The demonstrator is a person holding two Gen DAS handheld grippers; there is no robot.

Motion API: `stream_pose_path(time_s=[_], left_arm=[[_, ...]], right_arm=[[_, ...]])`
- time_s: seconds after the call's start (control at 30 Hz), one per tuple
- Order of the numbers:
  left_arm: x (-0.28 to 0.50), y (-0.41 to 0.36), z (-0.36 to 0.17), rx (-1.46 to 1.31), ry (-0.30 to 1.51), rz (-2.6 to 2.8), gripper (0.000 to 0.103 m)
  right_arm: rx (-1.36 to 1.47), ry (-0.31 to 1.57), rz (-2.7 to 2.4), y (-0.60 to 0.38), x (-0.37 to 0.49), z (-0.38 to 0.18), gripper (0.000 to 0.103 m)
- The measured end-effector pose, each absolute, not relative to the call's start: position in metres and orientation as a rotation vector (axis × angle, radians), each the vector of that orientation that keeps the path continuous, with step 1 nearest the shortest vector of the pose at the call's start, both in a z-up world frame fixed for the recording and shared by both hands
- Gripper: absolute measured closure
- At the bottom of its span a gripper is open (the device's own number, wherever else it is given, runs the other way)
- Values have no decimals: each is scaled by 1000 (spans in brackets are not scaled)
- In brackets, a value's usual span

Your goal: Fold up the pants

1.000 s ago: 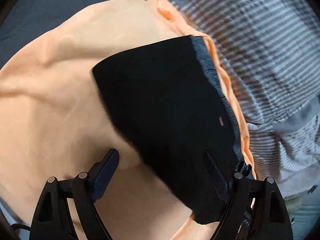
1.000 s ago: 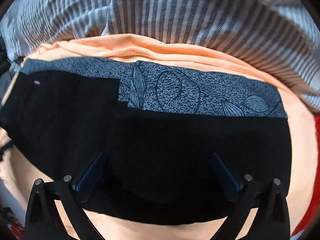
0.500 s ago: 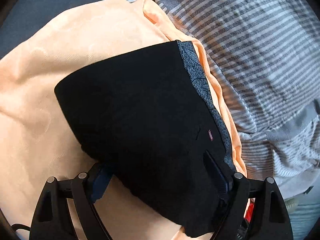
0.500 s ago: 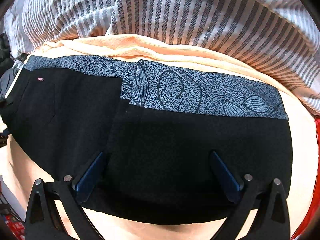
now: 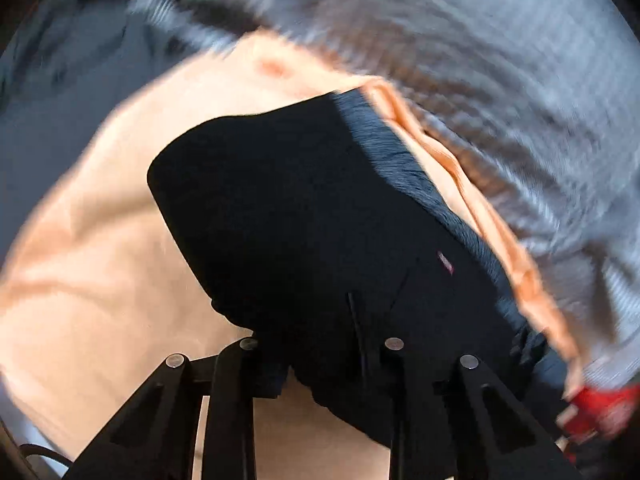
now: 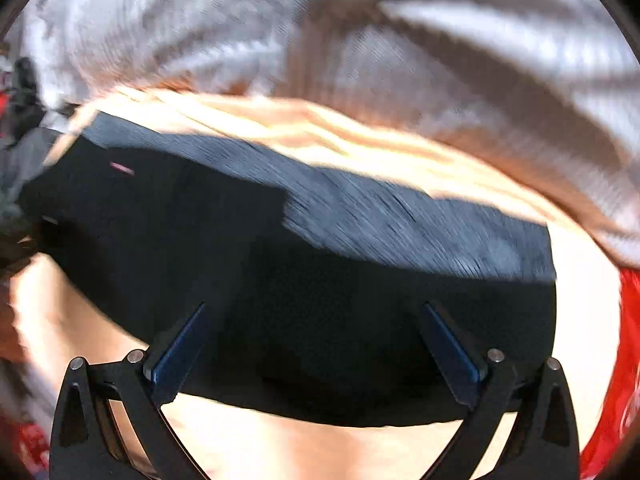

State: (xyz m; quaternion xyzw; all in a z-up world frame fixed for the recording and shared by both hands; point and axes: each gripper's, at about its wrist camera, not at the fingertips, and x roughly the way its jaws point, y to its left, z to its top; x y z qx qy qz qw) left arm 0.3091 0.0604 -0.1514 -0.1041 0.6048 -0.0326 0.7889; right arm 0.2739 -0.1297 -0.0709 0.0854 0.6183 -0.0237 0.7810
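Observation:
Black pants [image 5: 304,216] with a grey patterned waistband [image 5: 404,160] lie folded on an orange cloth [image 5: 92,264]. My left gripper [image 5: 320,364] has closed in on the near edge of the pants, and the black fabric bunches between its fingers. In the right wrist view the same pants [image 6: 312,288] lie across the frame, waistband [image 6: 400,224] on the far side. My right gripper [image 6: 316,344] is open, its blue-padded fingers [image 6: 176,356] spread over the pants' near edge. Both views are motion-blurred.
A grey-and-white striped blanket [image 5: 500,80] lies bunched behind the orange cloth, also in the right wrist view [image 6: 360,40]. Something red [image 6: 616,380] shows at the right edge. Dark grey fabric [image 5: 60,92] lies to the far left.
My left gripper's fingers have come together onto the near edge of the pants. Both cameras are moving, and the views have blurred. The right gripper stays open.

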Motion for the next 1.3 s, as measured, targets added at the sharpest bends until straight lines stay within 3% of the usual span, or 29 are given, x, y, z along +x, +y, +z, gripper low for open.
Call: stream_pose_path(time_s=[0.33,0.7,0.83,0.87,0.9,0.97,1.0,1.3], left_arm=[[300,30,-141,45,1227,-69,77],[289,14,-132,204,1165,-84,77],[287,13,-132,218,1159,-92,77],[287,13,-132,222,1159,-95,77],[286,13,-132,226,1157,-99,77],[287,11,-134,237,1170,-100,77],[286,11,-134,240,1171,-105,77],[263,-34,-83,330,1072,-226,77]], right_arm=[[339,1501,327,-19,430,-19,0],[-109,1860,541,152,492,-85,0],[-154,1976,541,159,484,-116,1],[-165,1990,540,157,481,-121,10],[-159,1997,543,153,478,-123,38],[-92,1973,543,138,476,-119,70],[-78,1951,547,134,475,-114,81],[360,1650,570,24,434,-49,85]])
